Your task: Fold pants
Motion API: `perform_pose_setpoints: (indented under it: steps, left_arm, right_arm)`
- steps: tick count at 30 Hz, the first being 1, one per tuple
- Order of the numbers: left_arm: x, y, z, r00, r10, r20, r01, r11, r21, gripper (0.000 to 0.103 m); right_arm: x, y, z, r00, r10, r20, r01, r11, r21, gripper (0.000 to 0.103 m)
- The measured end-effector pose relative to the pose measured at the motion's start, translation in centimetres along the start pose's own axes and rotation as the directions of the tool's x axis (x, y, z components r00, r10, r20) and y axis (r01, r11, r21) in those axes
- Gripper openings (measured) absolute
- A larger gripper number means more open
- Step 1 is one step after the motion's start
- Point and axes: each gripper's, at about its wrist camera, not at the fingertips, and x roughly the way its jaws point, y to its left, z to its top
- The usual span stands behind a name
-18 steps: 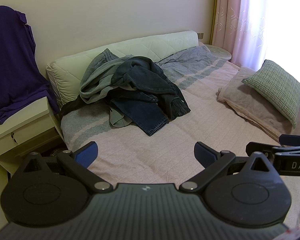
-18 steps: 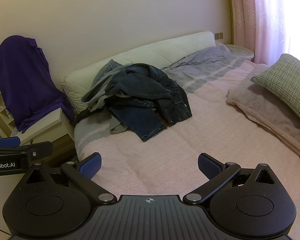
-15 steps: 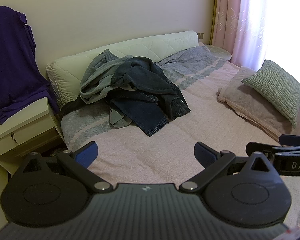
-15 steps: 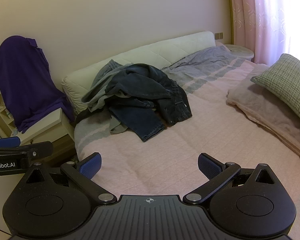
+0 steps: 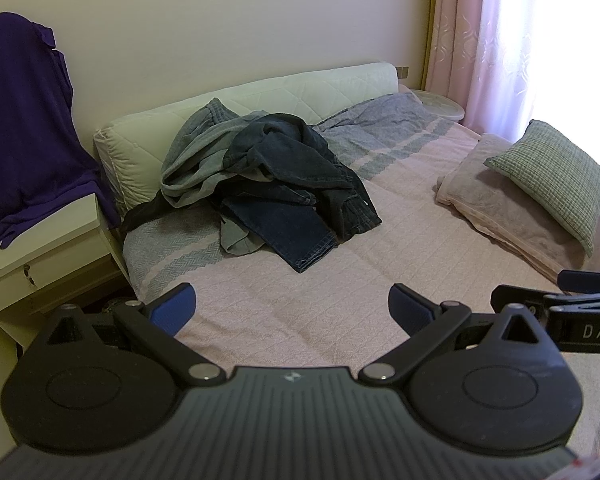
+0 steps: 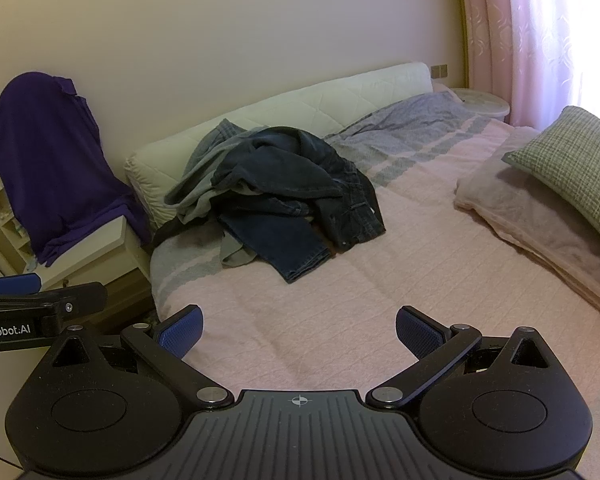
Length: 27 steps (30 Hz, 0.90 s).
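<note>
Hovering with both jaws wide and empty, left gripper (image 5: 292,306) and right gripper (image 6: 298,330) are needing one clean waistband grab from the pants pile (image 5: 284,184) heaped well ahead near the headboard (image 5: 260,96).

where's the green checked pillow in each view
Left wrist: green checked pillow at the right edge, lying on the folded pink blanket.
Right wrist: it is at the right edge, cut off by the frame.
Shared landmark: pile of pants by the headboard.

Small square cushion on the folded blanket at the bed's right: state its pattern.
The small square cushion has a fine green-and-white check; the left wrist view shows it best.
</note>
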Motion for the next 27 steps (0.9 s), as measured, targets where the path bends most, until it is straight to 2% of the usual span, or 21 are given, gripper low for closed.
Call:
perform_pose_setpoints:
  steps: [10, 16, 23, 27]
  left_arm:
    - [0.3, 0.1, 0.0, 1.0, 0.006, -0.003, -0.006, 1.0, -0.001, 0.102]
    - [1.8, 0.5, -0.1, 1.0, 0.005, -0.028, -0.005, 1.0, -0.004, 0.102]
    - [5.2, 1.9, 0.8, 0.999, -0.017, -0.046, 0.017, 1.0, 0.009, 0.102]
    - [8.7, 3.7, 1.9, 0.997, -0.017, -0.072, 0.018, 1.0, 0.022, 0.101]
  right_arm:
    - [0.1, -0.5, -0.1, 1.0, 0.007, 0.002, -0.007, 1.0, 0.003, 0.101]
    - [1.1, -0.8, -0.1, 1.0, 0.019, -0.011, -0.019, 1.0, 0.022, 0.101]
    - [3.3, -1.0, 0.6, 1.0, 0.019, -0.007, -0.019, 0.998, 0.057, 0.101]
    - [5.7, -0.8, 1.6, 1.0, 0.018, -0.007, -0.017, 0.996, 0.084, 0.101]
